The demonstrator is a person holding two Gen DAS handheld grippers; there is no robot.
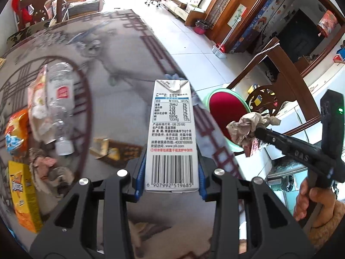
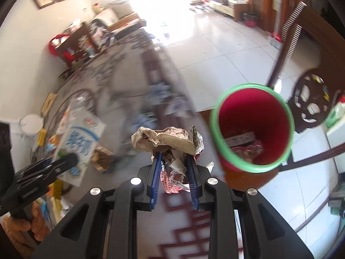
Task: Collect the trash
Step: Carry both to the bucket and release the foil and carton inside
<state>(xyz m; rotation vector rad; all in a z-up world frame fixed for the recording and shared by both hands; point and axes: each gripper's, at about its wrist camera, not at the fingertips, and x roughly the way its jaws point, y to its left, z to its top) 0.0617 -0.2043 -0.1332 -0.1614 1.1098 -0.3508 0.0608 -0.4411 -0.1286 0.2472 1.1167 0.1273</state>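
Between right claw (image 2: 174, 168) pads: crumpled paper (image 2: 166, 140)

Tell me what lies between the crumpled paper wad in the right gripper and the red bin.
Nothing: in the right wrist view, only bare table edge and floor separate the paper wad from the red bin.

The milk carton (image 1: 171, 133) between my left fingers shows its back panel: a nutrition table headed "100mL" and "NRV%", the line "GB 25190", the web address "www.yili.com", and under the barcode "6 907992 519685". My right gripper (image 1: 257, 132) carries raised letters "DAS" on its arm (the Chinese print is too fine to copy reliably).
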